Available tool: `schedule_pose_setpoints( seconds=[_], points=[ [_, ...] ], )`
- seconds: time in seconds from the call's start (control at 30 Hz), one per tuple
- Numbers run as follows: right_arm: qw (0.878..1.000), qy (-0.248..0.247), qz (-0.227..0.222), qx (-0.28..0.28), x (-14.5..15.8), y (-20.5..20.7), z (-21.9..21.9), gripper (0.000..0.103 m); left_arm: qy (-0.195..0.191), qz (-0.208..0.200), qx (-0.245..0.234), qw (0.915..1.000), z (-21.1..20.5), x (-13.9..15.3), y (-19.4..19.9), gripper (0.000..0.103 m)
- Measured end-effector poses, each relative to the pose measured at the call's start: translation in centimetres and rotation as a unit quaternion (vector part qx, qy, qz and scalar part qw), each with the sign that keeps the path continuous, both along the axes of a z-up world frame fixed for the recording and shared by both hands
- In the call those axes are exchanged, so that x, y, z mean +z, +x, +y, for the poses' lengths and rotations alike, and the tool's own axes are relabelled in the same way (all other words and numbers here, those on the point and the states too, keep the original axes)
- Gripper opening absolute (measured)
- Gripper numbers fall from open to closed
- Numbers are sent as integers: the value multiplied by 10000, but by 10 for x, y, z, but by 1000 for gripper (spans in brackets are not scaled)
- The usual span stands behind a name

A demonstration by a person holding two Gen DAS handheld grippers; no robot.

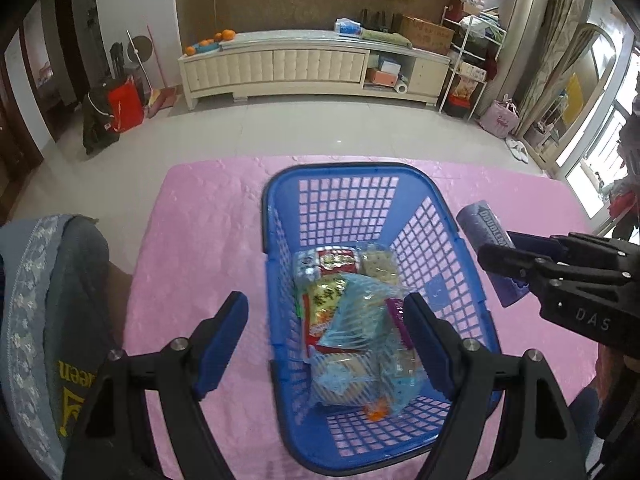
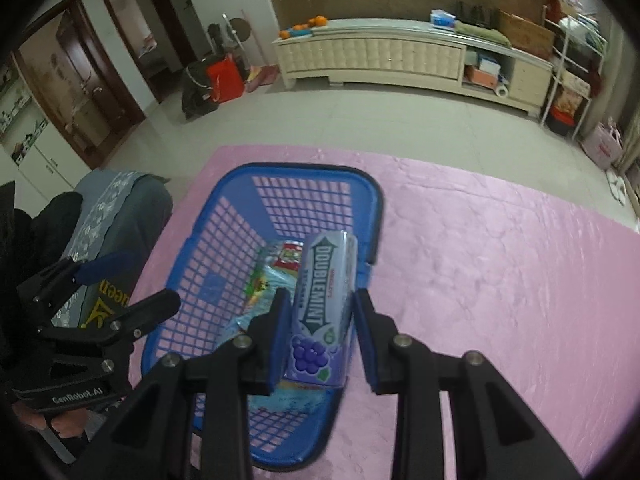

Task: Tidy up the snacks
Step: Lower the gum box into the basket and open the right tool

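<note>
A blue plastic basket (image 1: 340, 184) stands on the pink tablecloth and holds several snack packets (image 1: 352, 312). It also shows in the right wrist view (image 2: 296, 176). My right gripper (image 2: 322, 312) is shut on a purple Doublemint gum bottle (image 2: 324, 292), held above the basket's right rim. The left wrist view shows the bottle (image 1: 486, 236) beside the basket's right wall. My left gripper (image 1: 326, 336) is open and empty, hovering over the basket's near left part. It shows at the left in the right wrist view (image 2: 132, 284).
A grey chair back with a patterned cloth (image 1: 52, 304) stands at the table's left edge. The pink tablecloth (image 2: 500, 280) stretches to the right of the basket. A long cream cabinet (image 1: 312, 64) stands across the tiled floor.
</note>
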State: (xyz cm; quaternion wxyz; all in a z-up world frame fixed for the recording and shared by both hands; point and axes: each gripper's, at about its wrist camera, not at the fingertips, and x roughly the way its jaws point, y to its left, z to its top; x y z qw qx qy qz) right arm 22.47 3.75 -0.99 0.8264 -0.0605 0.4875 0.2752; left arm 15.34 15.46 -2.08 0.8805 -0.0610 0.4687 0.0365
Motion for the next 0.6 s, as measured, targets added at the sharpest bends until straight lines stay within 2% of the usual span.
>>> schedule_pose_setpoints(
  seconds=[0.47,0.6],
  points=[
    [9986,-455,210,158,-30,18,41,36,-113,76,115,9998,23,-19,9,78],
    [9980,-618,93,118,-32,19,46,36,-126,56,120,9998,26,-19,9,78]
  ],
)
